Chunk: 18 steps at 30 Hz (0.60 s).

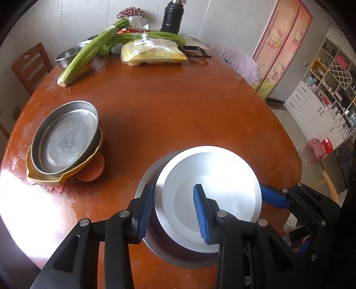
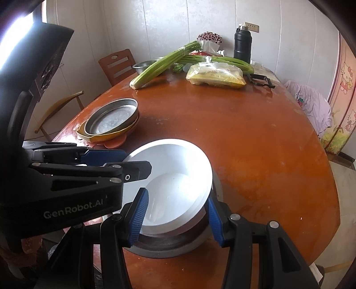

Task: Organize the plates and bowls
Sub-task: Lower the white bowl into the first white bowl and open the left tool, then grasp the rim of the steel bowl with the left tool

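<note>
A white bowl [image 1: 209,195] sits tilted inside a larger steel bowl [image 1: 155,246] on the near part of the wooden table. My left gripper [image 1: 173,211] is open, its two blue fingers straddling the white bowl's left rim. My right gripper [image 2: 175,217] is open, straddling the white bowl's [image 2: 175,175] right rim above the steel bowl [image 2: 169,246]. To the left a steel plate [image 1: 66,137] is stacked in a yellow dish [image 1: 57,177] on an orange mat; the stack also shows in the right wrist view [image 2: 111,117].
At the table's far end lie celery stalks [image 1: 89,53], a bagged yellow packet [image 1: 153,53], a steel basin [image 1: 66,55], a black flask [image 1: 171,17] and a black tool [image 1: 195,52]. Wooden chairs [image 1: 29,66] stand at the left; a purple cloth [image 2: 311,102] hangs on a chair at the right.
</note>
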Tool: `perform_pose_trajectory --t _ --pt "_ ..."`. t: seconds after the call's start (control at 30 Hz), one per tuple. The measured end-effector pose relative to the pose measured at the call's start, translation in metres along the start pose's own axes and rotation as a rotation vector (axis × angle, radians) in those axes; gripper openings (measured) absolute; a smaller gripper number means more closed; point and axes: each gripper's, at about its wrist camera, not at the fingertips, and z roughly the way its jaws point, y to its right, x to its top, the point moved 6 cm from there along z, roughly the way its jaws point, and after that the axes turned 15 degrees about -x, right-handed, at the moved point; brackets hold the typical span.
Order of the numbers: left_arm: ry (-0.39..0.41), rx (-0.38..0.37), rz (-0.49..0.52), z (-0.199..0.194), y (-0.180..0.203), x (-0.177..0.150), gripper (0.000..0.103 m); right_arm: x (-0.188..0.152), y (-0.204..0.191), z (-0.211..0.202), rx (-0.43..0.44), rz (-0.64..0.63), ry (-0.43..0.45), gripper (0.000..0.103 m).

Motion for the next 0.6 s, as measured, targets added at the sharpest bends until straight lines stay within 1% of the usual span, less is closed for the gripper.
perform_pose_trajectory --t 0.6 --pt "0.055 -0.004 0.001 -0.020 -0.004 0.002 0.039 0.005 0.008 -0.012 -0.014 0.019 0.033 0.051"
